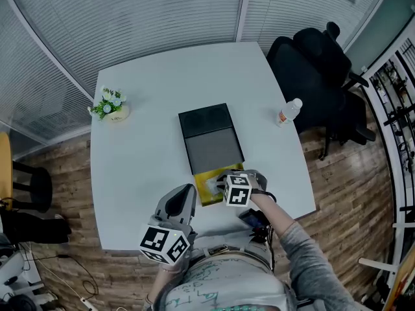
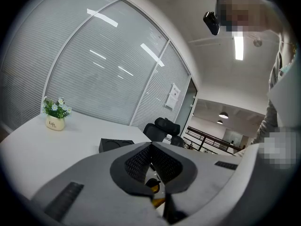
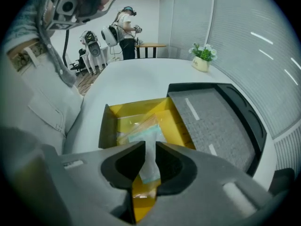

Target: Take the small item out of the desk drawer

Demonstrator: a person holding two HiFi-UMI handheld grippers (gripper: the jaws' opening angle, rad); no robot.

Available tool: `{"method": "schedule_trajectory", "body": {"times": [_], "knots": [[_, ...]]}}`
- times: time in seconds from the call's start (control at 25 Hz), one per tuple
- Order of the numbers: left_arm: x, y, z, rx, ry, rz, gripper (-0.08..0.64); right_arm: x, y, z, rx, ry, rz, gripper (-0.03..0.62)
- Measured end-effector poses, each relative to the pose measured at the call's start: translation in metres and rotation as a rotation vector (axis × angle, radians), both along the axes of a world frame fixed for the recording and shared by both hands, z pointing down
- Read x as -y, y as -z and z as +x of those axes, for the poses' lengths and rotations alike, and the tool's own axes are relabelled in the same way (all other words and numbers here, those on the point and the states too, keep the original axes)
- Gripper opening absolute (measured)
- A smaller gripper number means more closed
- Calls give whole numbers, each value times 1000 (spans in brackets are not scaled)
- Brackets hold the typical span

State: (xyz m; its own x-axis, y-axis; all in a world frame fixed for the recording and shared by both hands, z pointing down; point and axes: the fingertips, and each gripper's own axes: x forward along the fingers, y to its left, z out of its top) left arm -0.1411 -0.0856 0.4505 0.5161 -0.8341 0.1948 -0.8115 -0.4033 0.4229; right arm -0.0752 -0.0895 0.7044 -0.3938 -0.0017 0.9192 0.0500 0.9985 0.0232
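The right gripper [image 3: 150, 147] points down into the open yellow drawer [image 3: 136, 108] of the black rectangular desk box [image 3: 256, 131]. Its grey jaws stand a narrow way apart. The small clear plastic packet [image 3: 142, 133] lies in the drawer just beyond their tips, showing through the gap, with the pads not pressing on it. The left gripper [image 2: 151, 146] has its jaws closed together on nothing, with the white table [image 2: 28, 145] ahead of them.
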Motion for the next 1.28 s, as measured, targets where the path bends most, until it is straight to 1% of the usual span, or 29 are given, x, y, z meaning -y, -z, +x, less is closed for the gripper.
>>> {"method": "schedule_trajectory", "body": {"times": [0.12, 0.24, 0.4, 0.6, 0.72, 0.88, 1.12, 1.28], "knots": [[-1, -1, -3, -1, 4, -2, -2, 1, -12, 0, -39, 26, 18, 69], [-3, -3, -8, -1, 10, -7, -2, -1, -16, -2, -33, 19, 10, 50], [-5, -5, -8, 1, 8, -12, -3, 0, -16, 0, -34, 23, 23, 18], [-3, -4, -5, -1, -4, -11, -3, 2, -19, 0, -42, 24, 25, 15], [-4, -5, -3, -9, -13, -15, -2, 6, -18, 0, -47, 28, 50, 15], [-4, -4, -3, -20, -21, -16, -3, 2, -19, -2, -40, 27, 31, 14], [-8, -5, 1, -31, -26, -23, -2, -1, -11, -1, -42, 62, 70, 5], [-10, -7, 3, -45, -30, -32, -2, 0, 7, 1, -26, 74, 94, 3]]}}
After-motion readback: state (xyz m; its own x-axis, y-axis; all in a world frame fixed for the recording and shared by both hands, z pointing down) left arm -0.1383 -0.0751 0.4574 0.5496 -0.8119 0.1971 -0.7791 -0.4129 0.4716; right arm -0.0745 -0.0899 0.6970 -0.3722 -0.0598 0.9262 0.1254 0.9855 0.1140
